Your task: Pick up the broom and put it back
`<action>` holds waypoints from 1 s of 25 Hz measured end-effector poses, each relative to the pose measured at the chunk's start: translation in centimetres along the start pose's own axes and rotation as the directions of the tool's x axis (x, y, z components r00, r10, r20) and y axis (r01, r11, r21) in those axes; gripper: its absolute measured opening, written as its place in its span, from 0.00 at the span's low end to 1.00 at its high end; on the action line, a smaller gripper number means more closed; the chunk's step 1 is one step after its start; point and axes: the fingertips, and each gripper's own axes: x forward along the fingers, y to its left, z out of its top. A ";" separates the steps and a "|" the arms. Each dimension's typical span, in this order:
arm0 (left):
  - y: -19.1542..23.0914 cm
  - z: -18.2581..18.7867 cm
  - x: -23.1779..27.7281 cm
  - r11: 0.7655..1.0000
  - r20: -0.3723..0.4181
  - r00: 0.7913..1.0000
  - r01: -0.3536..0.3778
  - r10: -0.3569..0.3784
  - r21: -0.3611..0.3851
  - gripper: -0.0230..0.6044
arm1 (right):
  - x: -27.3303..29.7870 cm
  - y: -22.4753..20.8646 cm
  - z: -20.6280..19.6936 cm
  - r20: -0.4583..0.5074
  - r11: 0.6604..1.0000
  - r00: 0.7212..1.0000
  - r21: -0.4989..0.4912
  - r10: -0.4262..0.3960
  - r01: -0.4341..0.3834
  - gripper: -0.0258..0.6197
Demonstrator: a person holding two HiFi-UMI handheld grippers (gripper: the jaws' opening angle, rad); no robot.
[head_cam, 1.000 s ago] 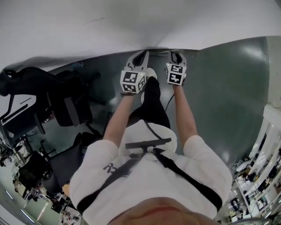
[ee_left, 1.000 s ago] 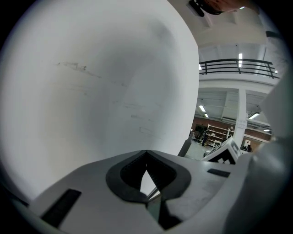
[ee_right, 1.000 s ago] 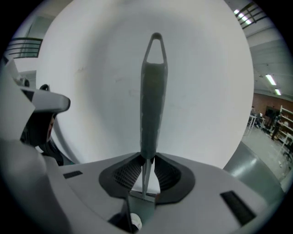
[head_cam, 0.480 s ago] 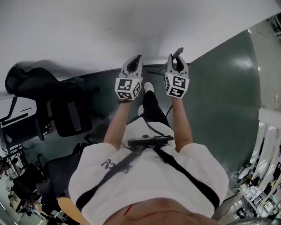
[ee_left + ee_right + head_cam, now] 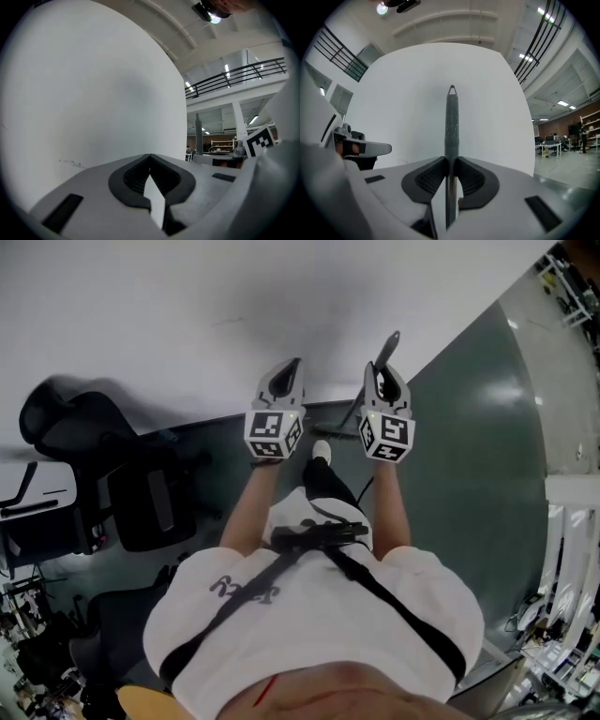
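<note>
Close before a plain white wall [image 5: 281,296], a person in a white T-shirt [image 5: 309,615] crossed by black harness straps holds both grippers out level, side by side and near each other. Between the clenched jaws of the right gripper [image 5: 382,381] stands a slim dark grey broom handle [image 5: 391,345]. In the right gripper view the right gripper [image 5: 451,161] has its ribbed black pads pressed against the broom handle [image 5: 452,126] from both sides. The shaft rises upright to a pointed tip above the jaws and runs down out of sight below them. The broom's head cannot be made out in any view.

Just to the left, the left gripper [image 5: 286,371] grasps nothing. In its own view the left gripper [image 5: 149,161] has its jaw tips met, with only the white wall beyond them.

Below the arms lies a glossy dark grey-green floor [image 5: 469,446] that meets the wall in a line just under the grippers. One black trouser leg ends in a white shoe [image 5: 321,452] beneath the grippers. A black office chair [image 5: 103,465] stands on the floor to the person's left, well apart from the broom handle.
</note>
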 end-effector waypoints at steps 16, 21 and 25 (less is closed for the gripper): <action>-6.9 2.7 -0.5 0.991 0.020 0.991 0.132 -0.133 0.021 0.05 | -4.1 -1.0 5.4 0.099 0.999 0.994 -0.002 0.040 -0.040 0.18; -10.9 1.0 2.1 0.969 -0.037 0.969 0.244 -0.243 0.028 0.05 | -5.6 -4.9 4.6 0.059 1.000 0.998 0.003 -0.013 0.013 0.18; -15.4 -0.8 5.1 0.945 -0.074 0.944 0.326 -0.323 0.033 0.05 | -7.3 -8.4 3.3 0.017 0.999 0.999 -0.016 -0.044 0.044 0.18</action>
